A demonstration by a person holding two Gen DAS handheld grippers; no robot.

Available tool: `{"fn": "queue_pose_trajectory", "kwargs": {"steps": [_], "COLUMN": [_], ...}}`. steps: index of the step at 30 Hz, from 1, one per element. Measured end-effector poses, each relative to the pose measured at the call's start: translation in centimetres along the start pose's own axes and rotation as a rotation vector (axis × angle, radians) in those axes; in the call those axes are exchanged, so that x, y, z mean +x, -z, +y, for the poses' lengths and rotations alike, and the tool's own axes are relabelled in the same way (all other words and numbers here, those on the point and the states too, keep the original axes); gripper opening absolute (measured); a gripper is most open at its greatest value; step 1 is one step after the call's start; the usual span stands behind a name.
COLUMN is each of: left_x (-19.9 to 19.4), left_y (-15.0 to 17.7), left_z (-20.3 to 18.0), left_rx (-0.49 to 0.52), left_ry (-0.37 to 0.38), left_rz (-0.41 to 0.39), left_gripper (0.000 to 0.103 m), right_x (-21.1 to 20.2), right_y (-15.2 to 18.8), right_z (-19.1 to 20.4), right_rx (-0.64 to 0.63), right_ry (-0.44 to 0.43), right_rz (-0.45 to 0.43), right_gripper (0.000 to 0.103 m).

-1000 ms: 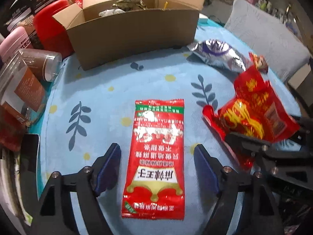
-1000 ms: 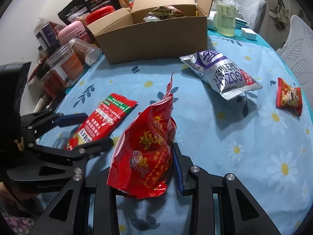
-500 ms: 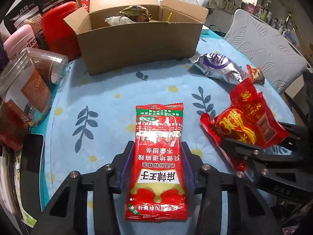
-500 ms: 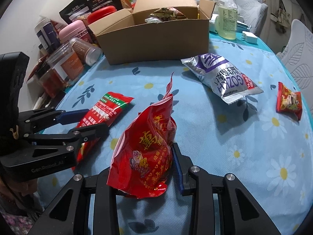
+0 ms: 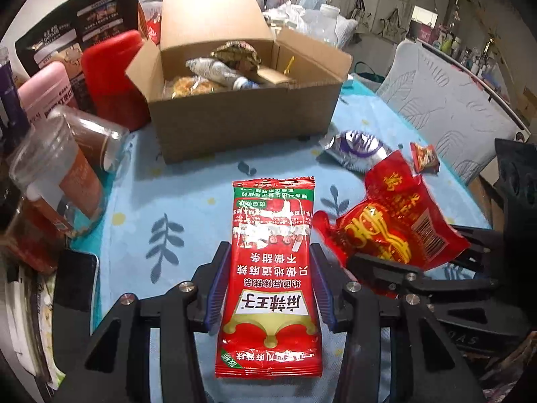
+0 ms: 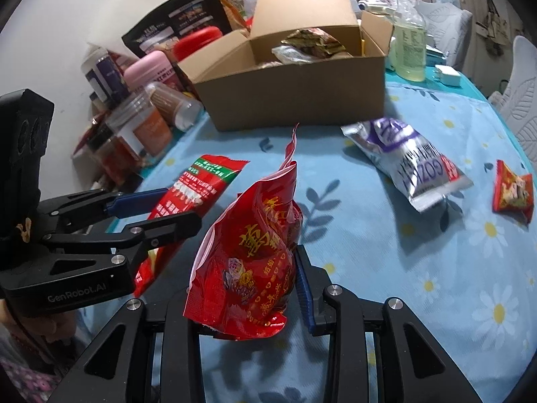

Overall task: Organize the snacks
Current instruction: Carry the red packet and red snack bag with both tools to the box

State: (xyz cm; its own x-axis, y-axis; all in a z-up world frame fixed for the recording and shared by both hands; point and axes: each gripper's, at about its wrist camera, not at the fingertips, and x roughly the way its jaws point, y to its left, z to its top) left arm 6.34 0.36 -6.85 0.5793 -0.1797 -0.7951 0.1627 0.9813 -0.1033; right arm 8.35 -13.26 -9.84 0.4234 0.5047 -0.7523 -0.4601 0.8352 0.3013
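Left tool [image 5: 266, 288]: blue pads pressed against both long edges of the flat red rectangular foil snack packet with white Chinese lettering [image 5: 272, 262], pinching it at mid-length. From the right wrist view the packet [image 6: 198, 194] appears raised off the blue floral-print desk [image 5: 188, 201], its far end tilted upward.

Right tool [image 6: 248, 288]: closed on the crumpled red plastic snack bag with gold print [image 6: 255, 255], which stands upright between the pads, its torn top pointing to 12 o'clock.

The open brown cardboard box [image 5: 241, 124], already part-filled with wrappers, sits at 12 o'clock from both tools. A silver and purple foil bag [image 6: 406, 158] and a small red sachet [image 6: 513, 191] lie on the desk at 2 o'clock from the right tool.

Judgement on the step: carry both packets to the box. Keep the flat packet level and raise it above the near wall before letting go; the thin edge grip could slip if the packet flexes.

Change noted: a second ago the left pads stood spread on either side of the packet lying flat; they have since closed and lifted it. The right tool's hold is unchanged.
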Motion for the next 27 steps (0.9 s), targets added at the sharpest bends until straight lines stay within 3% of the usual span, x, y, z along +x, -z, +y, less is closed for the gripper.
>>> {"fn": "queue_pose_trajectory", "kwargs": {"steps": [16, 27], "left_x": [-3.1, -3.6], "left_y": [-6.4, -13.1], "left_z": [1.1, 1.5], "left_rx": [0.029, 0.043], "left_ry": [-0.021, -0.04], "left_rz": [-0.151, -0.255], "left_gripper": [0.046, 0.046], "right_x": [-1.3, -2.6], "right_y": [-6.1, -12.5], "right_z": [1.6, 1.0], "right_rx": [-0.054, -0.078], "right_ry": [-0.058, -0.046], "right_rz": [-0.098, -0.174], "right_gripper": [0.033, 0.033]}}
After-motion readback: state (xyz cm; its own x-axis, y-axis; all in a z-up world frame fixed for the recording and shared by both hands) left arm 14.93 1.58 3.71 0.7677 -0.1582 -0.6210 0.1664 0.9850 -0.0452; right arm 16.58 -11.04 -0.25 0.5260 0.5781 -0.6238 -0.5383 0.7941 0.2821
